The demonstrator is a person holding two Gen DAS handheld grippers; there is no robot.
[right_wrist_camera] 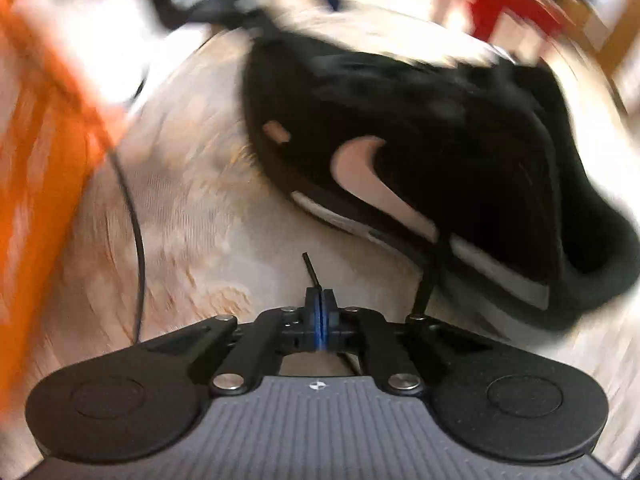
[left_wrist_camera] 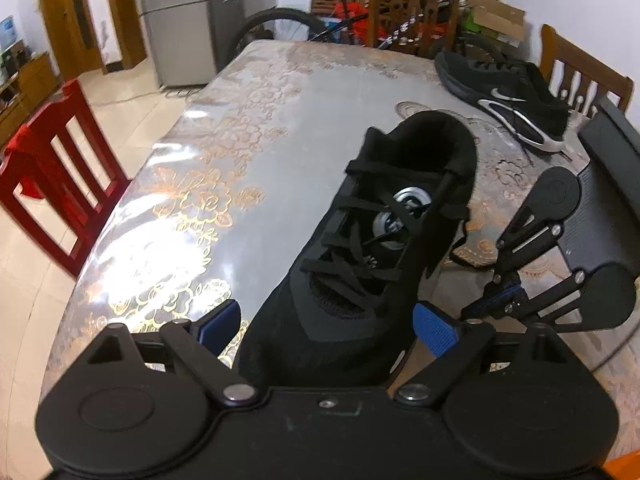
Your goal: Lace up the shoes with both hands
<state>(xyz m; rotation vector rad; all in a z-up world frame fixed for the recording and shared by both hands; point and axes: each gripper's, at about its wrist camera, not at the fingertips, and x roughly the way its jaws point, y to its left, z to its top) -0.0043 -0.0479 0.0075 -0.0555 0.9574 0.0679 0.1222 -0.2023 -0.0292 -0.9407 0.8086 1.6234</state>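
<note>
Occupying most of the left wrist view, the bench (left_wrist_camera: 192,184) carries a glossy grey cover with a gold floral print and runs from the lower edge up to the cluttered far wall. A black shoe (left_wrist_camera: 360,248) stands at centre frame, toe toward the camera, its black lace (left_wrist_camera: 352,268) crossing loosely over the open throat; two round metal parts show inside the shoe. A second black shoe (left_wrist_camera: 508,96) with a white swoosh lies on its side at the upper right of the bench, well apart from the first. A red chair (left_wrist_camera: 56,168) stands at the left edge and a wooden chair (left_wrist_camera: 580,68) at the upper right.

The left gripper (left_wrist_camera: 328,328) sits at the bottom centre, jaws spread wide to either side of the toe of the near shoe; its blue pads (left_wrist_camera: 434,330) stand clear of the upper and clamp nothing. The right gripper (left_wrist_camera: 496,300) enters from the right edge, just beside the shoe's flank.

The right wrist view is heavily blurred. There the shoe (right_wrist_camera: 460,140) fills the upper right, swoosh facing the camera. The right gripper (right_wrist_camera: 319,300), at lower centre, has its jaws pressed fully together on the lace (right_wrist_camera: 312,270), whose stiff tip sticks up above the pads. Another dark strand (right_wrist_camera: 430,280) runs from the shoe's sole edge down to the gripper's right side.
</note>
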